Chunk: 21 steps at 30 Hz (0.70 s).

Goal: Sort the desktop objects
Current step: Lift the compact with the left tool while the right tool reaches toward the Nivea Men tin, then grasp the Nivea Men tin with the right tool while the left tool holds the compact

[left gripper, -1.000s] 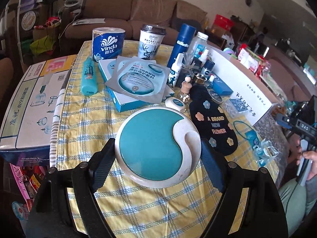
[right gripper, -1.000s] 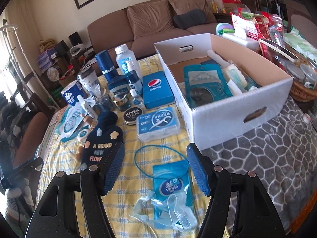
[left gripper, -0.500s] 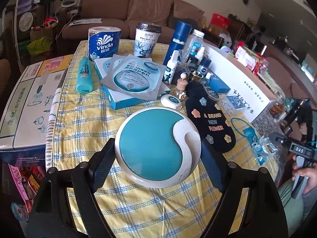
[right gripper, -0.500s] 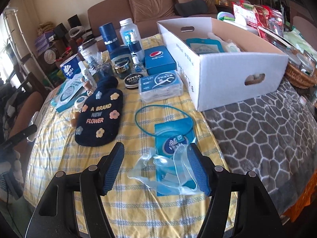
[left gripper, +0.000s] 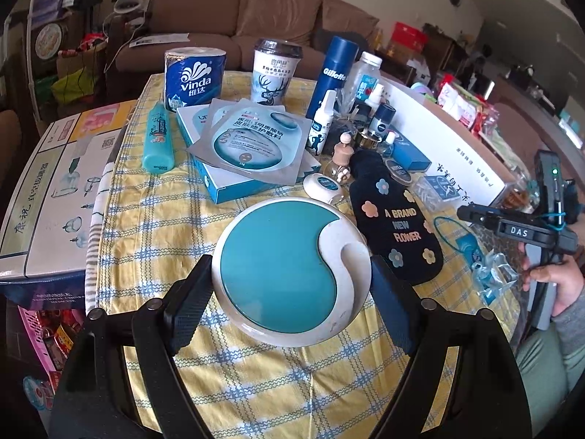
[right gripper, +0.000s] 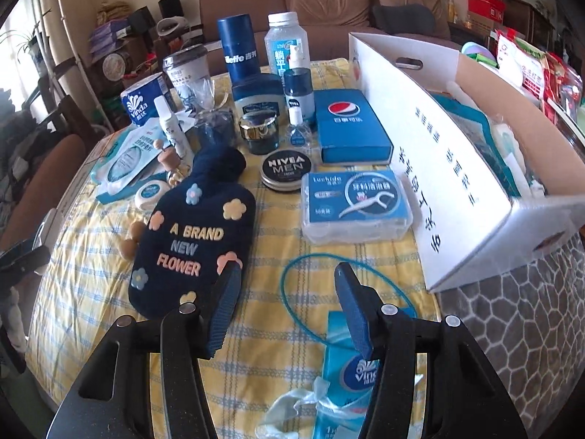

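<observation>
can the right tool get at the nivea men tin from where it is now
Probably yes. The right tool is empty, its jaws closing over bare cloth, and the Nivea Men tin lies flat ahead of it with its top uncovered. The floss pick box and hot water bottle flank it closely, so side access looks tight.

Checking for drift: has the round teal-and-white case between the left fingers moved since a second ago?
No. The round teal-and-white case sits alike against the yellow checked tablecloth.
</observation>
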Each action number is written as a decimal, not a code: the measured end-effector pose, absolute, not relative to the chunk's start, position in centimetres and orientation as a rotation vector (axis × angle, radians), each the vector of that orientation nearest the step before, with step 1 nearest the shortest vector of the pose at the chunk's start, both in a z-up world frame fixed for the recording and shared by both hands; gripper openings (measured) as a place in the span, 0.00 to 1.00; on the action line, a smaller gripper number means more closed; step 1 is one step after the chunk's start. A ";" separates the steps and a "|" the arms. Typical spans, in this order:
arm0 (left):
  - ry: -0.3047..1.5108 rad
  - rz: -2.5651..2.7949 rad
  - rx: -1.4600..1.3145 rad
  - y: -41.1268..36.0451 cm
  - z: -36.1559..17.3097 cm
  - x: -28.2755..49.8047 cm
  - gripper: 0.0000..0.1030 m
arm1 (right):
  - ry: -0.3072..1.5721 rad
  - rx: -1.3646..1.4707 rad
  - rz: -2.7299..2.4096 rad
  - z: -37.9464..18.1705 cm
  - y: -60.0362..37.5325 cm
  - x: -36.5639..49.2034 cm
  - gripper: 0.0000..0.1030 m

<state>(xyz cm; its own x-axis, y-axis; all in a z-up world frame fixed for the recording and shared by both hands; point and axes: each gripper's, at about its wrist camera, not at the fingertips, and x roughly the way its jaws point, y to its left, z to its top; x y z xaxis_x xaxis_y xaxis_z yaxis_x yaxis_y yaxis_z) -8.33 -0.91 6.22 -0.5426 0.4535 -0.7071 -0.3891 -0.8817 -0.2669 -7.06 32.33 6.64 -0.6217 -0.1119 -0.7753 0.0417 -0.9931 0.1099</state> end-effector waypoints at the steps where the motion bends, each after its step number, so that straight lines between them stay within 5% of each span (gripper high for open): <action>1: -0.108 2.400 -1.133 -0.9 6.2 -8.4 0.78 | -0.106 1.317 -2.752 7.0 32.2 -7.8 0.54; 21: -0.064 2.402 -1.122 0.0 6.0 -9.2 0.78 | -0.060 1.724 -2.488 4.1 31.8 -23.9 0.57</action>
